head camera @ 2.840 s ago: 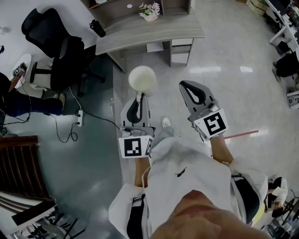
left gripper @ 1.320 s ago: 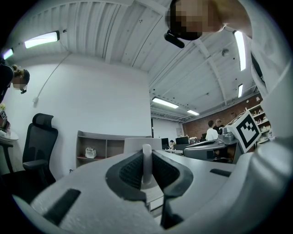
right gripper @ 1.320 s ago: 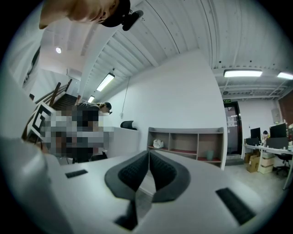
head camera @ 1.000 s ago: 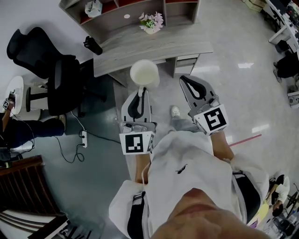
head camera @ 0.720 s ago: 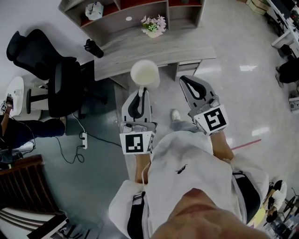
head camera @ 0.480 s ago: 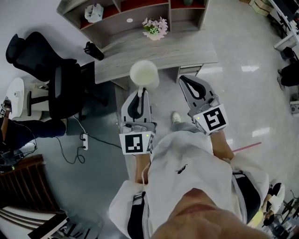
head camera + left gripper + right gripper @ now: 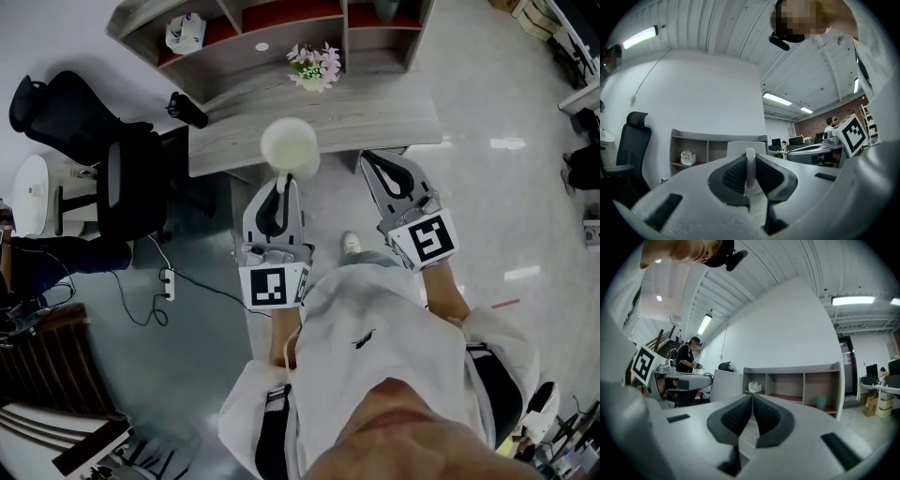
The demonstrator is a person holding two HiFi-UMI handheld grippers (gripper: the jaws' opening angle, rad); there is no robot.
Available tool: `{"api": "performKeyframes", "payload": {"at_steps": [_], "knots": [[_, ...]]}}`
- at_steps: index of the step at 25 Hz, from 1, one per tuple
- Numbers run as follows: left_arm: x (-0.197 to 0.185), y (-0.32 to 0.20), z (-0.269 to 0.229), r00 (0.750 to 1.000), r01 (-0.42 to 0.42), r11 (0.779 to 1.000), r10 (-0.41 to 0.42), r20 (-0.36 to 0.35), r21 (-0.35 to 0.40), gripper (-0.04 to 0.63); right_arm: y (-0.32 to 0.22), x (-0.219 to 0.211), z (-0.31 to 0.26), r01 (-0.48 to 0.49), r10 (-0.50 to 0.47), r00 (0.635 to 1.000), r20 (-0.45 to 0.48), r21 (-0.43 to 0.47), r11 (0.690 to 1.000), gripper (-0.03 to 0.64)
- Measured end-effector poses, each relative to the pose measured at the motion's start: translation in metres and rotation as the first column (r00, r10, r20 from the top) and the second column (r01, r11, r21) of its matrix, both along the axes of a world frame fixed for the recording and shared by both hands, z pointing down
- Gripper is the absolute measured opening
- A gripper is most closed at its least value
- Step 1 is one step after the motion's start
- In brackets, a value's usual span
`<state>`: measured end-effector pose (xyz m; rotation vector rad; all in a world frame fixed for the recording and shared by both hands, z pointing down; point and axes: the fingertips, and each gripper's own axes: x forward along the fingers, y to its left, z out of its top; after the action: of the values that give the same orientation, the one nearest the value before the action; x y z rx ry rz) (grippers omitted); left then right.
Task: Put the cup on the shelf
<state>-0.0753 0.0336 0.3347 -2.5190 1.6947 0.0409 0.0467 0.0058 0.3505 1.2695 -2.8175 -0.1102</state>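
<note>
A white cup hangs in front of me, its thin handle pinched between the pads of my left gripper, which is shut on it. In the left gripper view the cup's body rises just beyond the jaws. My right gripper floats beside it to the right, shut and empty, with its pads pressed together. The grey shelf with red-backed compartments stands beyond a grey desk. From the right gripper view the shelf is straight ahead and the cup is at the left.
On the desk stand a pot of flowers and a black bottle. The shelf holds a white object and a teal cup. A black office chair stands at the left, with cables on the floor.
The desk and shelf have come nearer, and more of the shelf shows at the top. Both grippers keep the same pose, the left one still holding the cup.
</note>
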Motion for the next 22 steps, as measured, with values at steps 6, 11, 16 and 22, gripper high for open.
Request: {"api": "performKeyframes", "payload": {"at_steps": [6,11,16,22], "knots": [[0.004,-0.012,-0.001,0.999,0.033,0.999,-0.033,0.008,-0.005,0.050,-0.017,0.001,-0.003,0.037,-0.037,0.999,0.023,-0.003,0.999,0.032],[0.003,-0.026,0.001,0.999,0.047,0.999,-0.047,0.013,-0.012,0.049,-0.035,0.004,0.002,0.042,-0.042,0.999,0.018,-0.002,0.999,0.032],[0.001,-0.043,0.003,0.999,0.043,0.999,-0.043,0.011,-0.016,0.049,-0.052,0.001,0.007,0.038,-0.037,0.999,0.015,-0.018,0.999,0.032],[-0.005,-0.068,0.004,1.000,0.031,0.999,-0.031,0.002,-0.015,0.050,-0.077,-0.004,0.006,0.021,-0.020,1.000,0.012,-0.017,1.000,0.032]]}}
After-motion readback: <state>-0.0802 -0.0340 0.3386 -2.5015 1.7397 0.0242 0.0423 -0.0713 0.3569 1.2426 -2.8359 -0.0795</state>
